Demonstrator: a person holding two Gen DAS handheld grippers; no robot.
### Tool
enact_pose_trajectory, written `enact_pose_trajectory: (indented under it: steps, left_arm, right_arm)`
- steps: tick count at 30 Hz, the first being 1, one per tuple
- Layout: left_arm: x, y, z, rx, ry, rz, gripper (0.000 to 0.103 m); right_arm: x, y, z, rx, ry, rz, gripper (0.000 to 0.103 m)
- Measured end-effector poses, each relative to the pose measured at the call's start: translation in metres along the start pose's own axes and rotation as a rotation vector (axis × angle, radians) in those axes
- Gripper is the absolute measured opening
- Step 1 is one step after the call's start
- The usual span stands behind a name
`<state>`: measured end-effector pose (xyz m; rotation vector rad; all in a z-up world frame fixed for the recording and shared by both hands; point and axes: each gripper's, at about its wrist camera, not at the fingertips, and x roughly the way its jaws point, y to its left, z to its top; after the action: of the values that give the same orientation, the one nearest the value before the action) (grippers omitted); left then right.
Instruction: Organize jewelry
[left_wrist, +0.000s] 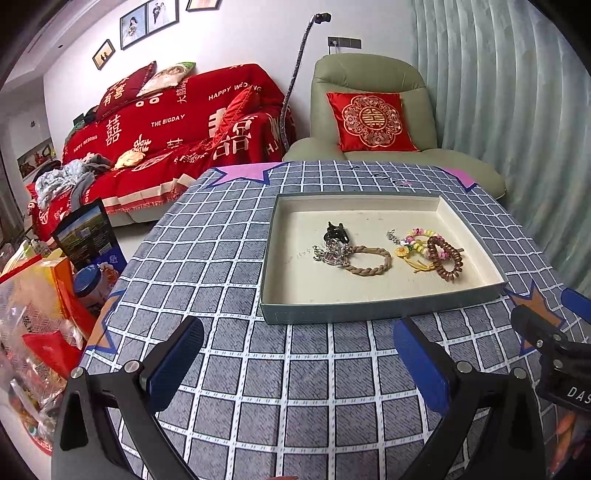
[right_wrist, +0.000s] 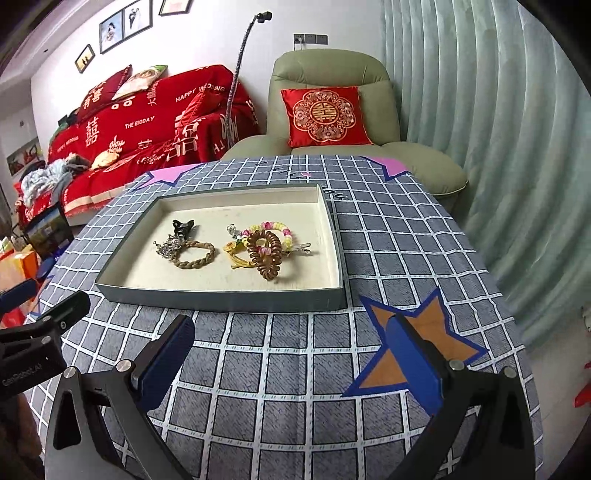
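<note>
So the bench (left_wrist: 229, 387) with the blue-grey checked cloth takes up most of both views, with star-shaped patches at its corners. Sitting toward the far side of it, nearer the far edge than the near one, is the shallow grey tray (left_wrist: 369, 308) with a cream inside.

All the jewelry is in that tray, around its middle. One clump on the left: a braided tan bracelet (left_wrist: 369, 260) touching a silvery sparkly piece (left_wrist: 330, 254), with a black hair claw (left_wrist: 335, 229) just behind them. Other clump on the right: a brown coil hair tie (left_wrist: 445, 258) lying on a pastel bead bracelet (left_wrist: 421, 238), plus a yellow flower charm (left_wrist: 402, 252) with cord, and a small silver clip (right_wrist: 301, 250) poking out toward the tray's right wall.

The left hand-held gripper (left_wrist: 299, 363) hovers over the bench's near edge, tilted down toward the tray, blue pads spread wide, nothing between them. The right hand-held gripper (right_wrist: 291, 356) is in the same pose just beside it at the near right corner, jaws wide apart and empty, one finger over the orange star patch (right_wrist: 424, 321).
</note>
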<state>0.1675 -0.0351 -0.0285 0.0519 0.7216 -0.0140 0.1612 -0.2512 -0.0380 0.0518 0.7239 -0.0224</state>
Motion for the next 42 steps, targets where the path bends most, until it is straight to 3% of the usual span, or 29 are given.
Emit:
enact_pose_trajectory:
  steps: [42]
  left_arm:
    - [-0.025, 0.001, -0.005, -0.011, -0.002, 0.004, 0.103]
  right_arm:
    - [-0.024, 0.005, -0.001, -0.011, -0.019, 0.001, 0.103]
